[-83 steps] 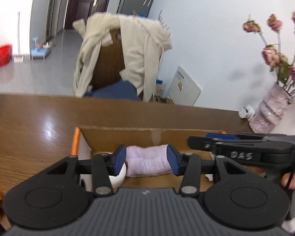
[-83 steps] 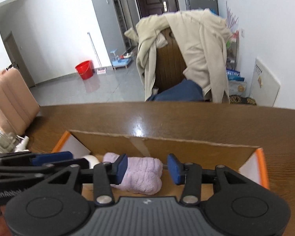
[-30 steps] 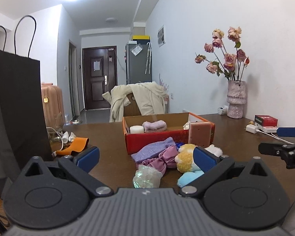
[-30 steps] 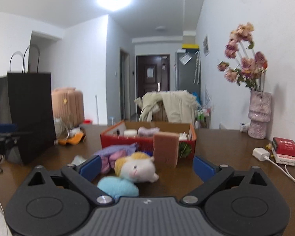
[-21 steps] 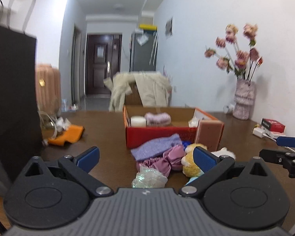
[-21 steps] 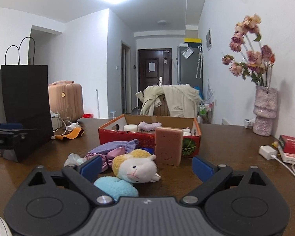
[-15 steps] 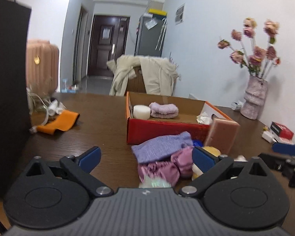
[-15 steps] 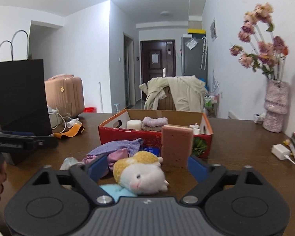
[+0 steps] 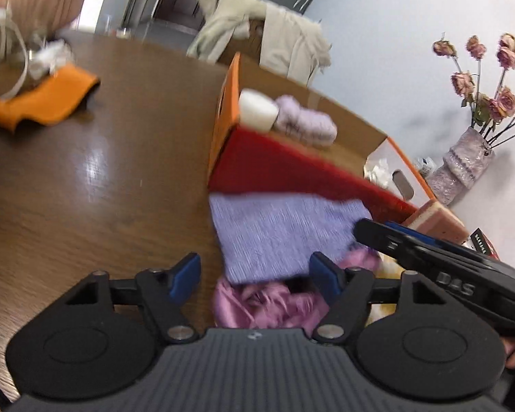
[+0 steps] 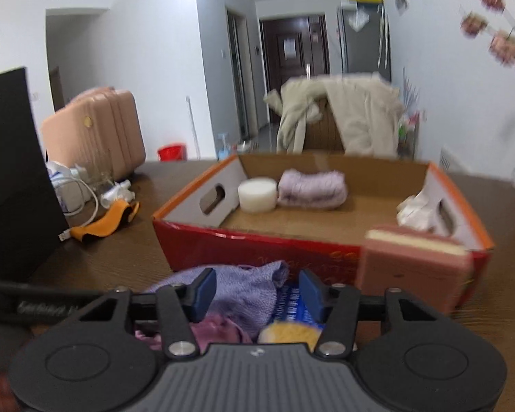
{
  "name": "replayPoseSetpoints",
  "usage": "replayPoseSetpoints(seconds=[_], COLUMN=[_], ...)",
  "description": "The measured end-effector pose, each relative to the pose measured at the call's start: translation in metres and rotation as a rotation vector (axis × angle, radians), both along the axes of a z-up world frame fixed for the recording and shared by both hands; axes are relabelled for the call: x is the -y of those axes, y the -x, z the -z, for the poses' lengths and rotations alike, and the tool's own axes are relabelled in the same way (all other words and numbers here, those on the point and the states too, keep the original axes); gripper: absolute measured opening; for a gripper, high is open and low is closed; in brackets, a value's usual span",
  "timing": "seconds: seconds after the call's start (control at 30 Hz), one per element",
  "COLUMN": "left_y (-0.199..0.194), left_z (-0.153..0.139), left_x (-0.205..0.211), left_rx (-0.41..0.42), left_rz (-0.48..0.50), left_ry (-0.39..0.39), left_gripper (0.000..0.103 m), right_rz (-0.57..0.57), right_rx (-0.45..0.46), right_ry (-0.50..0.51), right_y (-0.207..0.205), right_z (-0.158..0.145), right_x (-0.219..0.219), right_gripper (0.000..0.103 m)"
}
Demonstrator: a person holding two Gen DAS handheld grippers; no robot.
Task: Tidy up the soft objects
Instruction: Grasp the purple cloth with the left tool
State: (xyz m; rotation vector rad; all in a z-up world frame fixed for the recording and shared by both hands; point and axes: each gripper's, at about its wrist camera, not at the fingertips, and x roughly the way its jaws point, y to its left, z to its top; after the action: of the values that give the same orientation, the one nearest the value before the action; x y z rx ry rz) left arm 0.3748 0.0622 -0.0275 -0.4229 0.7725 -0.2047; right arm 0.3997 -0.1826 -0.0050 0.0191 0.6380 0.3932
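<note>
Two grippers crowd one pile: left gripper [image 9: 254, 276] and right gripper [image 10: 257, 290], fingers apart and empty, both over the lilac knit cloth [image 9: 285, 233], against the red box [image 10: 257, 245] at 12 o'clock. Collision risk! Pink satin scrunchie [image 9: 271, 304] beneath may snag; pink sponge [image 10: 415, 269] leans at 2 o'clock.

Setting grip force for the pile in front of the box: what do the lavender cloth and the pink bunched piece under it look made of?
The lavender cloth looks like a matte knit, with fine ribbed texture, probably cotton or acrylic. The pink bunched piece looks like satin: glossy highlights on gathered folds, likely a scrunchie. Motion blur leaves both uncertain.
</note>
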Motion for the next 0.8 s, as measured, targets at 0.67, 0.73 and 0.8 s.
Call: replayPoseSetpoints(seconds=[0.67,0.73,0.8], left_y=[-0.007,-0.011,-0.007], left_z=[-0.003,0.004,0.001], left_x=[-0.014,-0.012,-0.008], left_rx=[0.082,0.044,0.069], left_rz=[-0.077,-0.047,-0.037], left_ry=[-0.019,-0.023,-0.043], left_gripper=[0.023,0.010,0.006], right_rz=[-0.050,-0.063,-0.075], right_rx=[-0.112,-0.094,-0.069], right_ry=[0.031,0.044,0.073], right_y=[-0.046,-0.040,-0.035], right_z=[0.019,0.019,0.021], right_x=[-0.023,-0.027,-0.030], right_gripper=[0.033,0.022,0.013])
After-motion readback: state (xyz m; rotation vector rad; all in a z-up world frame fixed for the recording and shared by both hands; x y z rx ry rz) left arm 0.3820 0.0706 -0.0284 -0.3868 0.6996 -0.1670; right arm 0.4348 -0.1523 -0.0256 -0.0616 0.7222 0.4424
